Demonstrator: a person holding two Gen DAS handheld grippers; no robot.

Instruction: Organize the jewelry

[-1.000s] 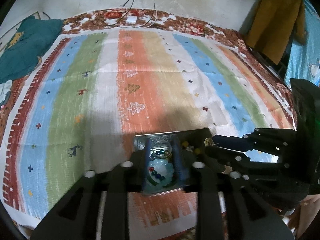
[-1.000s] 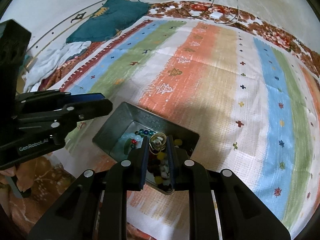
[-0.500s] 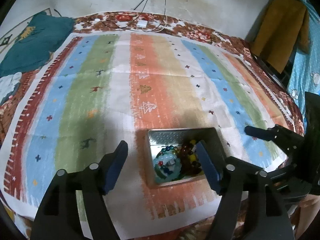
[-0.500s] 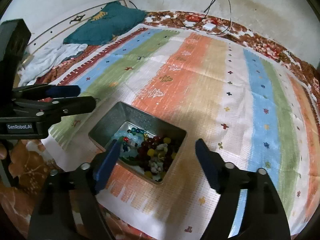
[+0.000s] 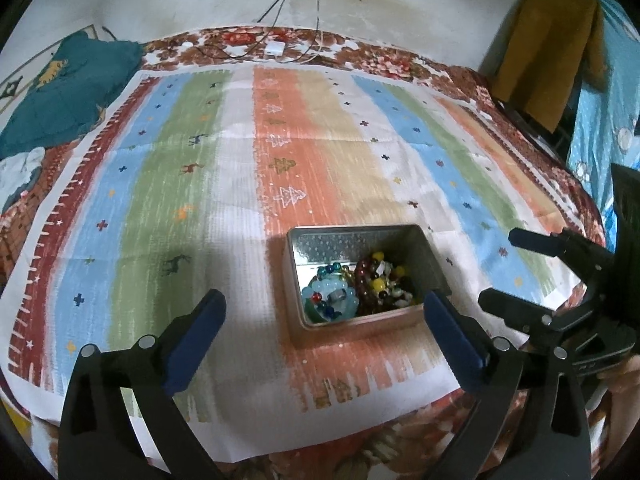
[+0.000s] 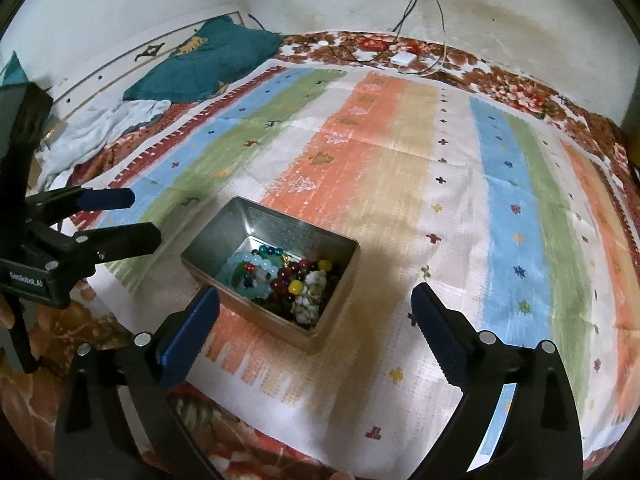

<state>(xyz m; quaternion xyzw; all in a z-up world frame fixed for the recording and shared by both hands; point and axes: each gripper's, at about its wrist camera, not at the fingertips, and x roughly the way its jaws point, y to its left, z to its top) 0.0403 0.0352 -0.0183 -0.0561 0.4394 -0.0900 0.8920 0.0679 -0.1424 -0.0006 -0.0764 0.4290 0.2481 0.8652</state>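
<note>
A grey metal tin (image 5: 352,236) (image 6: 216,236) sits on the striped cloth near its front edge. It holds beaded jewelry: a pale blue bead bracelet (image 5: 324,292) (image 6: 250,262) on the left, red, yellow and white beads (image 5: 380,280) (image 6: 304,286) on the right. My left gripper (image 5: 324,312) is open and empty, raised above and in front of the tin. My right gripper (image 6: 316,300) is open and empty, above the tin's near right corner. Each gripper also shows from the side in the other's view (image 5: 520,268) (image 6: 116,220).
The striped cloth (image 5: 240,168) covers a floral bedspread (image 6: 520,92). A teal pillow (image 6: 208,64) and white cloth (image 6: 100,128) lie at the back left. Cables and a white charger (image 5: 276,48) lie by the wall. Yellow clothing (image 5: 552,48) hangs at right.
Both grippers went from shut down in the tin to wide open and have lifted up and back from it. The gold piece the right gripper held is no longer in its jaws.
</note>
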